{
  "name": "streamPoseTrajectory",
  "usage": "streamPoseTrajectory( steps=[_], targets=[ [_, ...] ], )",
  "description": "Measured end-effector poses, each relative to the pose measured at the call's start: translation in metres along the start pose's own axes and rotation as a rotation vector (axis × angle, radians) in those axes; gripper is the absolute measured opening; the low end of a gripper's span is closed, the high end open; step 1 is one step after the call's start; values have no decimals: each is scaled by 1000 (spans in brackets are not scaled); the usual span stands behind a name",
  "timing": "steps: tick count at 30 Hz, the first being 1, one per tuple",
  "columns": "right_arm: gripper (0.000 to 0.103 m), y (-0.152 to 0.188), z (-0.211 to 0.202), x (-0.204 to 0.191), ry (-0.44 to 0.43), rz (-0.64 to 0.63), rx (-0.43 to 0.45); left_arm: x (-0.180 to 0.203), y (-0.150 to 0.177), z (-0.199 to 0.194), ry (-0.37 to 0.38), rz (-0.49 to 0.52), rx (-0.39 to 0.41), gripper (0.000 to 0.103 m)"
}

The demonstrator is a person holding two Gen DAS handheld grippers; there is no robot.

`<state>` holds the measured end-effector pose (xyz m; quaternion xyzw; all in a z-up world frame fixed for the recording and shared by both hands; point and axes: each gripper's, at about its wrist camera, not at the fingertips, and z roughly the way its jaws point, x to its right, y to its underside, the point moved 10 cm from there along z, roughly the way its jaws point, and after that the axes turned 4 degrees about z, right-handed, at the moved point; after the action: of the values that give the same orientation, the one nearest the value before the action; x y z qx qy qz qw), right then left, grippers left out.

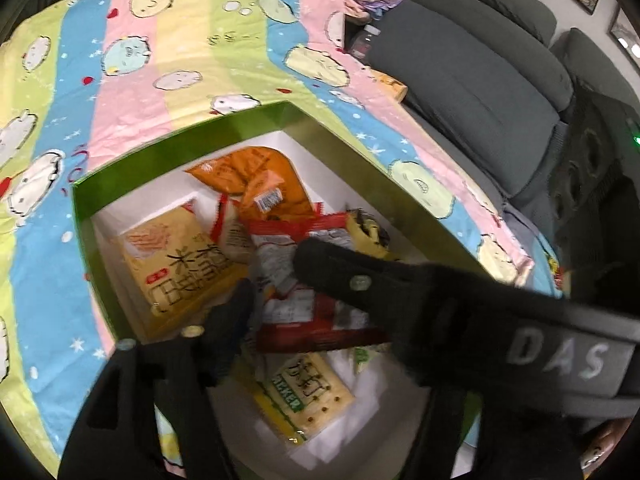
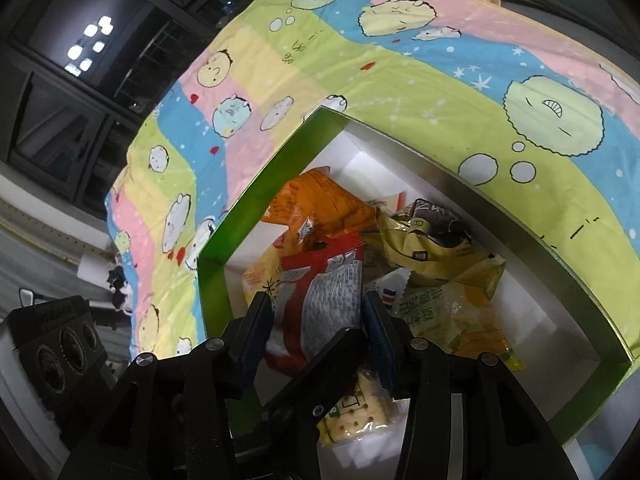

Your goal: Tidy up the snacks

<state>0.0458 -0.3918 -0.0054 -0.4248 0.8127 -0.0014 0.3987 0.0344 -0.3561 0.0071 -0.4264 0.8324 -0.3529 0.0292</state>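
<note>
Snacks fill a green box point(image 1: 192, 148) with a white lining, which sits on a tabletop covered by a striped pastel cartoon cloth point(image 1: 160, 60). At the far end of the box lies an orange bag point(image 1: 256, 176); a pale yellow packet with large dark characters point(image 1: 180, 268) lies at the left, and a red and white packet point(image 1: 296, 280) sits in the middle of the heap. A crumpled yellow bag with a dark panel point(image 2: 432, 240) lies at the right, with a clear yellow-green packet point(image 2: 448, 312) just nearer than it. A cracker pack with green lettering point(image 1: 308, 396) rests on the white floor at the near end.

The right gripper point(image 2: 316, 336) reaches down into the box with its blue-padded fingers point(image 2: 252, 340) set on either side of the red and white packet point(image 2: 320, 304), moderately apart; the left pad looks to be touching the packet's edge, though I cannot tell whether the packet is truly clamped. In the left wrist view this gripper shows as a black body marked DAS, crossing in from the right over the heap.

The left gripper point(image 1: 240, 360) hovers over the near left of the box. Only one of its fingers point(image 1: 232, 320) is plain, the other being hidden behind the right gripper, so its opening cannot be told.

A grey sofa point(image 1: 480, 80) stands at the right beyond the tabletop.
</note>
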Motion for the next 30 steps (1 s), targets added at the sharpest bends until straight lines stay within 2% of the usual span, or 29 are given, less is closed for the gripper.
streamPoseTrajectory(
  steps=[2, 5, 7, 10, 11, 13, 16, 22, 30],
  targets=[
    [58, -2, -7, -1, -10, 3, 22, -3, -1, -6, -18, -4, 11, 84],
    [67, -4, -18, -4, 4, -12, 61, -3, -3, -18, -38, 8, 29, 87],
    [69, -4, -24, -7, 13, -29, 82, -2, -5, -28, -58, 25, 48, 88],
    [72, -3, -37, -16, 2, -53, 117, -5, -10, -44, -115, 38, 83, 100],
    [79, -3, -43, -19, -4, -60, 134, -7, -11, -49, -125, 38, 94, 102],
    [85, -4, -53, -24, -8, -73, 170, -9, -11, -58, -125, 32, 110, 102],
    [87, -6, -61, -27, 18, -84, 202, -14, -12, -71, -124, 13, 118, 102],
    [87, -9, -72, -24, 105, -90, 254, -26, -12, -85, -171, -13, 128, 102],
    [88, -8, -80, -22, 155, -101, 283, -32, -10, -94, -193, -36, 138, 102]
  ],
)
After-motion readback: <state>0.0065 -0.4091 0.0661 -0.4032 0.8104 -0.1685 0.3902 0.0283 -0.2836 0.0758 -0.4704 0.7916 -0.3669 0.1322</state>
